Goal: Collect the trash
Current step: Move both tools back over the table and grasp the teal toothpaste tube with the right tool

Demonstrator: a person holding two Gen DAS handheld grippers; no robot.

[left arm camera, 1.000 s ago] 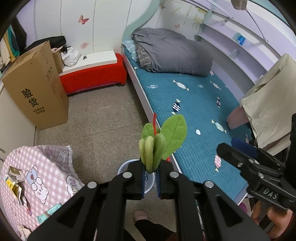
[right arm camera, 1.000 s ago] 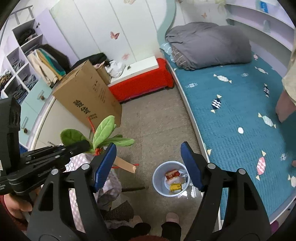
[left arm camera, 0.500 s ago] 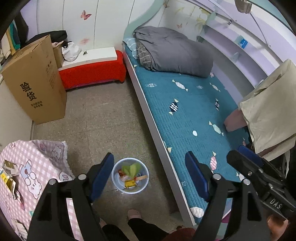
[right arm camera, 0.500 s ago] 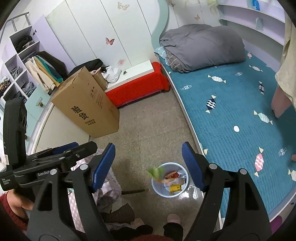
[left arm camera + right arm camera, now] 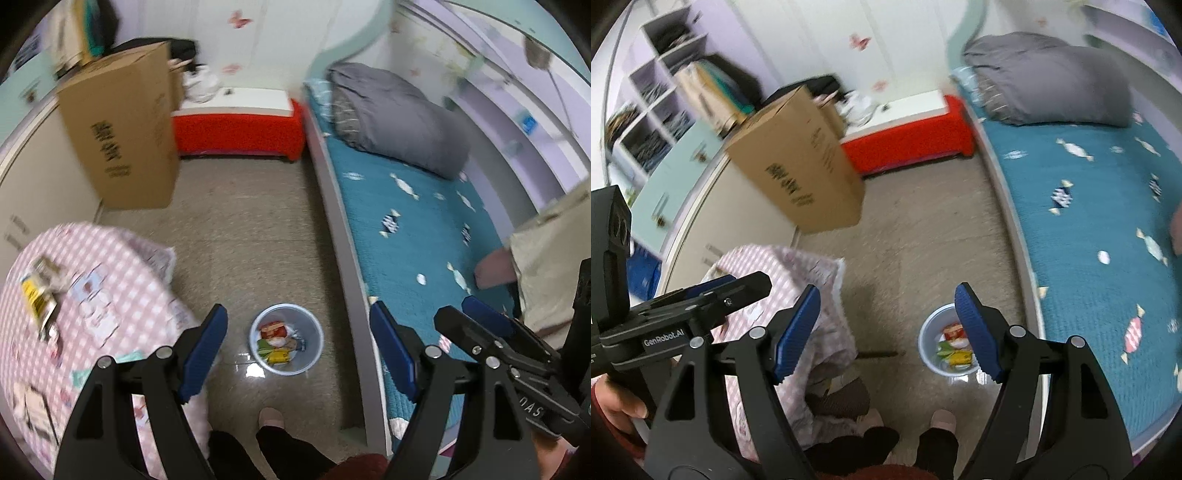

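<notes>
1. A second ago the left gripper (image 5: 297, 350) pinched a green leafy sprig; that sprig now lies in the small bin (image 5: 286, 339) on the floor, and the jaws have just been opening and stand spread with nothing between them.
2. The right gripper (image 5: 886, 330) is likewise spread and empty; its view has swung slightly, so the bin (image 5: 947, 347) sits just inside its right finger.
3. The bin stands between the bed (image 5: 413, 229) and the table with the pink checked cloth (image 5: 92, 295), near the person's feet. It holds red and yellow wrappers and the green piece.
4. The trash left to collect appears to be the wrappers (image 5: 38, 295) lying on the checked cloth, at the left edge of the left wrist view; motion blur hides their detail.
5. These wrappers are probably light, thin and crinkly, so they will fold instead of resisting the pads, and a glossy film could slip.
6. A good hold would be at a raised or crumpled edge, pinching across the wrapper's thickness; a flat-lying piece may drag the soft cloth up with it.
7. Once released over the bin, such light pieces could flutter aside, so a low drop seems wise.
</notes>
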